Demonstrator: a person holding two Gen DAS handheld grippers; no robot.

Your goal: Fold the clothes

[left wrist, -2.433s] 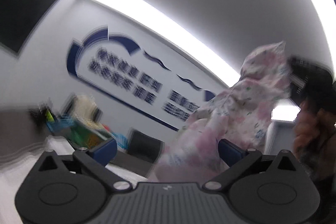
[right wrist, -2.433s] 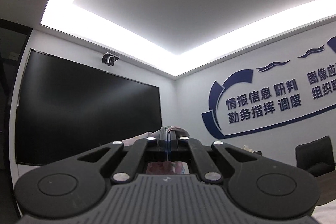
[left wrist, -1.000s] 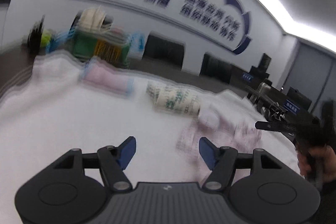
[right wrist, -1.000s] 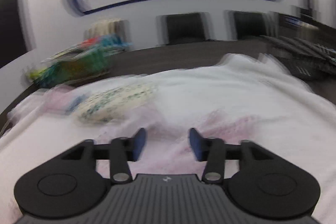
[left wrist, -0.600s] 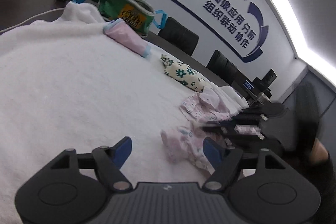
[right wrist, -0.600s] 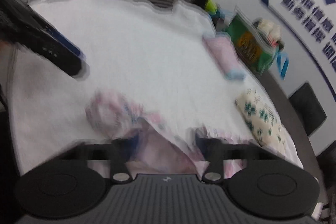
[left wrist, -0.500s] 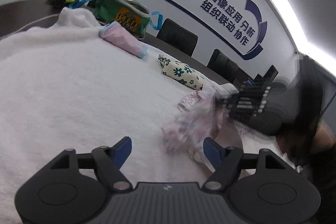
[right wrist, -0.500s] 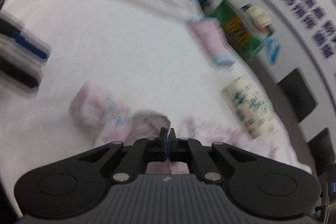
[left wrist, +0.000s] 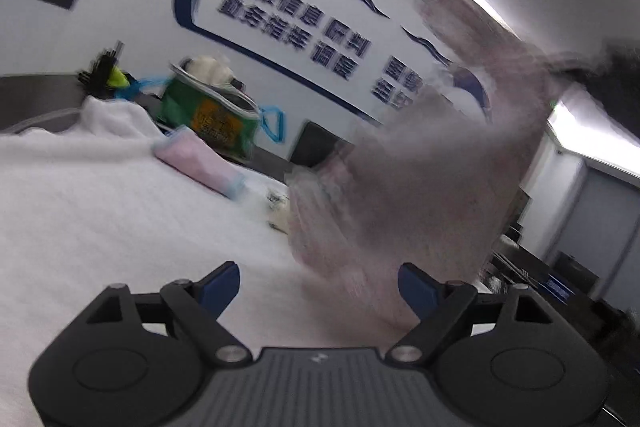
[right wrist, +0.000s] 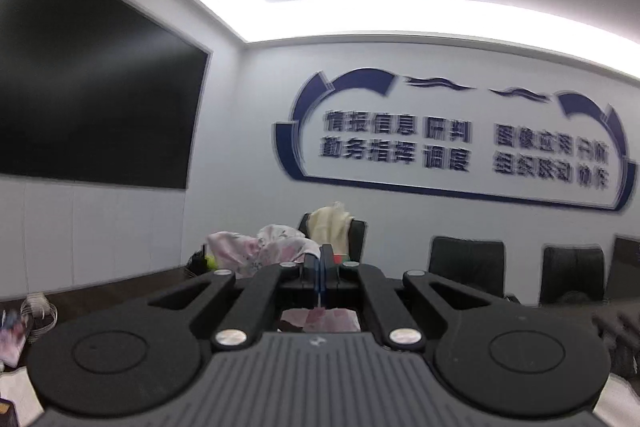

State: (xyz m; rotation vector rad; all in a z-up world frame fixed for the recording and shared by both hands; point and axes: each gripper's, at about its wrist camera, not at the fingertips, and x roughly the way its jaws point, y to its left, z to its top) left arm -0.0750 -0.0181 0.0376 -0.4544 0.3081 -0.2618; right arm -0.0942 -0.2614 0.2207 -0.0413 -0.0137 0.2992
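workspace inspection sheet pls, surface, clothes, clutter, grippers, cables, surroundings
surface: white fleece cover over a dark table.
job's things: pink floral garment lifted above the cover, blurred; folded pink cloth lying further back.
clutter: green bag with blue handles; black brush-like item, too blurred to name.
grippers: left gripper opening, nothing between its fingers; right gripper shut on pink fabric.
cables: coiled cord at the table's edge.
surroundings: blue wall sign, black screen, black chairs.
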